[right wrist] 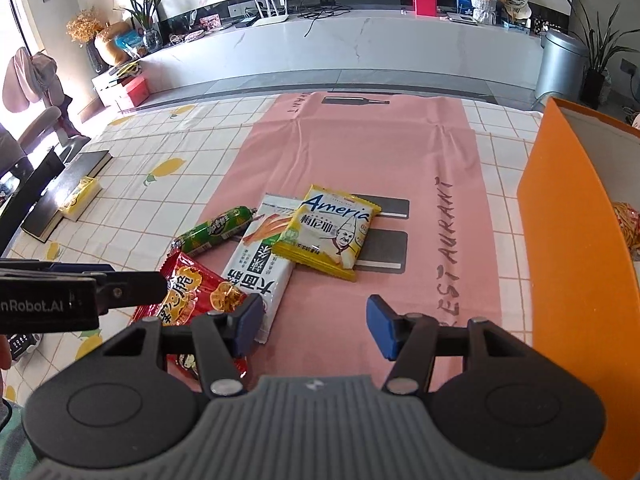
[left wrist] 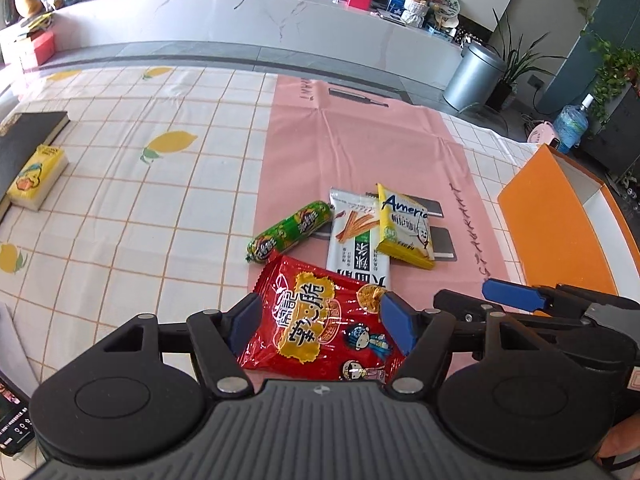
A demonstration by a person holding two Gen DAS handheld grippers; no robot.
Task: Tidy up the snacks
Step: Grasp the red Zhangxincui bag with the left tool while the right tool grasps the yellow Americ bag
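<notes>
A red snack bag [left wrist: 308,300] lies on the near edge of the pink mat [left wrist: 360,140]. My left gripper [left wrist: 320,324] hangs over it, open, its blue pads [left wrist: 244,322] standing on either side of the bag without pressing it. Beyond lie a green sausage [left wrist: 290,232], a white packet with orange sticks [left wrist: 356,240] and a yellow packet [left wrist: 404,228] resting on it. My right gripper [right wrist: 316,324] is open over bare pink mat, just right of the white packet [right wrist: 264,256], with nothing between its fingers. The red bag [right wrist: 196,292] shows at its left.
An open orange box [right wrist: 576,220] stands at the right table edge with a yellow-red snack [right wrist: 628,224] inside. A black book [left wrist: 24,140] and a yellow tissue pack [left wrist: 38,176] lie far left on the lemon tablecloth. A phone [left wrist: 12,408] sits at the near left.
</notes>
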